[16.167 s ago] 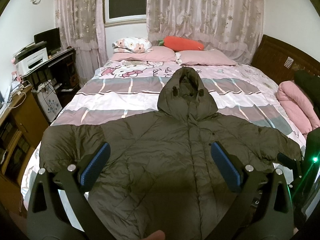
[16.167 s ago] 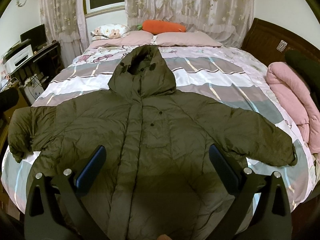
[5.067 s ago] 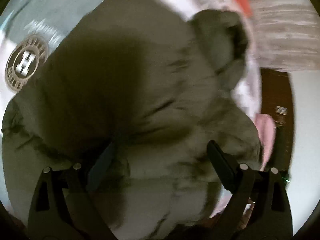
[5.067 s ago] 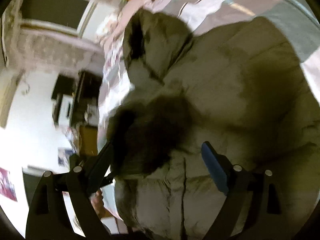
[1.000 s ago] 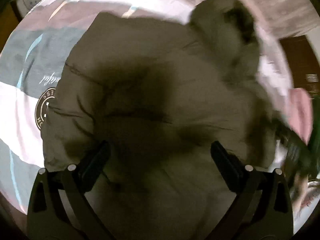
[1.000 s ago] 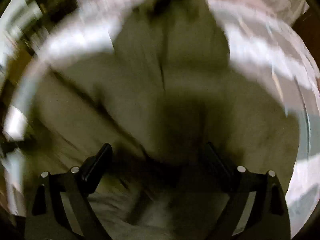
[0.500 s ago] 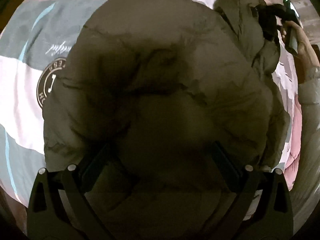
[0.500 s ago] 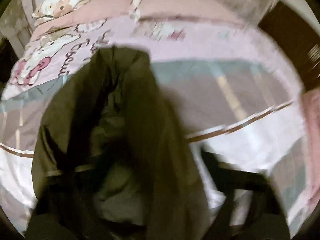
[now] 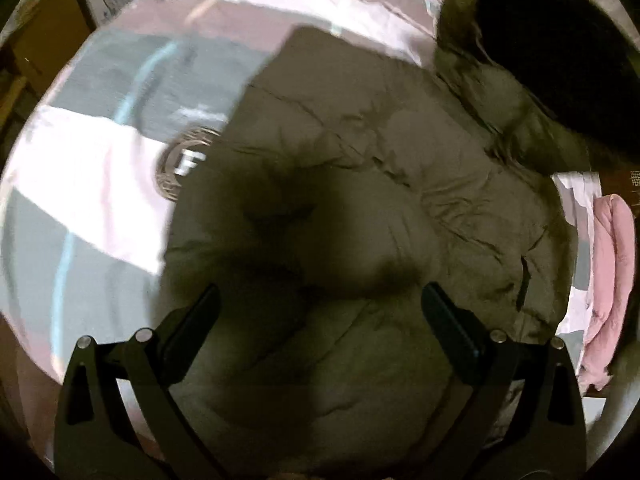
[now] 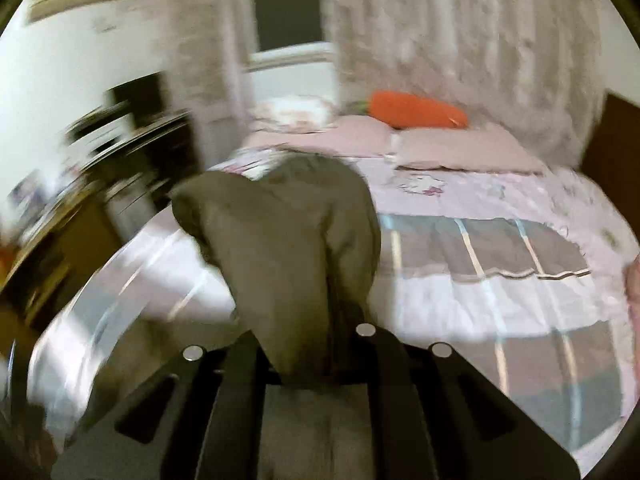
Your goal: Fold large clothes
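An olive puffer jacket (image 9: pixel 360 208) lies on the bed with its sleeves folded in over the body. My left gripper (image 9: pixel 320 312) is open and hovers over the jacket's lower part, holding nothing. My right gripper (image 10: pixel 304 356) is shut on the jacket's hood (image 10: pixel 288 240), which hangs lifted above the bedspread. The hood also shows in the left wrist view (image 9: pixel 500 52), raised at the top right. The right wrist view is blurred by motion.
The striped pink and grey bedspread (image 10: pixel 500 264) covers the bed. Pink pillows (image 10: pixel 452 148) and an orange carrot cushion (image 10: pixel 416 110) lie at the head. A rolled pink blanket (image 9: pixel 612 280) lies at the right edge. A desk with clutter (image 10: pixel 100 152) stands left of the bed.
My right gripper has closed on the hood and lifted it off the bed. My left gripper has stayed open over the jacket, with the view shifting slightly.
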Motion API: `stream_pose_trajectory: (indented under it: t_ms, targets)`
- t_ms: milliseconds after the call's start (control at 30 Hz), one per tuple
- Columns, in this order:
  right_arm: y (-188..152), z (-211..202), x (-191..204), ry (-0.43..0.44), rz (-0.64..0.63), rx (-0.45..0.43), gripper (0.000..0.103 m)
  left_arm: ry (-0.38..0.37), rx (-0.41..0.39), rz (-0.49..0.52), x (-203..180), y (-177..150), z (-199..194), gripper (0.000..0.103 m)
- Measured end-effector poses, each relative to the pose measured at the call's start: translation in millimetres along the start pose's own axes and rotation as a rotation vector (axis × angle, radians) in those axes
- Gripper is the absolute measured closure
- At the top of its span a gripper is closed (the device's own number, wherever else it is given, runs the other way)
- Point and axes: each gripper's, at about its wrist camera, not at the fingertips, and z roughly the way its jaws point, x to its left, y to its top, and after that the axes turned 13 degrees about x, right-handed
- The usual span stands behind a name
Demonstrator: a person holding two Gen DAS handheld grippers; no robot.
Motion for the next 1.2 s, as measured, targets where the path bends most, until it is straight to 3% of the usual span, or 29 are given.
stream_pose_trajectory:
  t_ms: [67, 133, 167, 200, 233, 267, 300, 400, 467, 533, 600, 667, 733, 833, 967, 1067, 1133, 1200]
  targets:
    - [-60, -40, 11, 0.034, -0.029, 0.03, 0.093, 0.031, -0.061, 0.006, 8, -15, -21, 0.002]
    - [-120, -50, 16, -0.006, -0.071, 0.108, 0.082, 0.052, -0.101, 0.022, 16, -28, -35, 0.002]
    - [-143, -40, 17, -0.063, -0.08, 0.195, 0.074, 0.078, -0.13, 0.047, 19, -37, -43, 0.002]
    - [-157, -26, 17, -0.165, -0.087, 0.315, 0.049, 0.105, -0.154, 0.065, 24, -44, -47, 0.002]
    - [-167, -14, 17, -0.248, -0.095, 0.404, 0.035, 0.128, -0.17, 0.073, 26, -49, -48, 0.002]
    - [-179, 0, 16, -0.328, -0.109, 0.498, 0.032, 0.15, -0.194, 0.082, 32, -54, -50, 0.002]
    - [-188, 12, 12, -0.386, -0.103, 0.582, 0.022, 0.181, -0.196, 0.083, 41, -61, -48, 0.002]
    - [-200, 27, 0, -0.484, -0.084, 0.686, 0.018, 0.175, -0.173, 0.004, 82, -72, -48, 0.002]
    - [-205, 29, -5, -0.592, -0.094, 0.701, 0.018, 0.128, -0.223, -0.106, 112, -87, -64, 0.002]
    - [-204, 27, -8, -0.663, -0.099, 0.708, 0.014, 0.034, -0.277, -0.248, 150, -112, -92, 0.002]
    - [-193, 21, -8, -0.658, -0.066, 0.672, 0.013, -0.048, -0.345, -0.358, 176, -141, -122, 0.002]
    - [-185, 17, -11, -0.646, -0.022, 0.645, 0.013, -0.025, -0.435, -0.403, 187, -173, -151, 0.002]
    - [-177, 11, -13, -0.649, 0.025, 0.601, 0.013, -0.006, -0.462, -0.421, 188, -193, -167, 0.002]
    - [-179, 6, -32, -0.621, 0.149, 0.557, 0.013, -0.051, -0.498, -0.385, 177, -222, -184, 0.002]
    - [-171, -26, -50, -0.584, 0.37, 0.387, 0.013, -0.045, -0.493, -0.302, 157, -245, -175, 0.002]
    - [-174, -68, -50, -0.449, 0.528, 0.152, 0.013, -0.062, -0.438, -0.247, 144, -238, -151, 0.002]
    - [-177, -87, -43, -0.267, 0.581, 0.015, 0.013, -0.103, -0.379, -0.208, 133, -221, -129, 0.002]
    - [-173, -86, -30, -0.063, 0.541, -0.046, 0.017, -0.129, -0.34, -0.165, 119, -205, -115, 0.002]
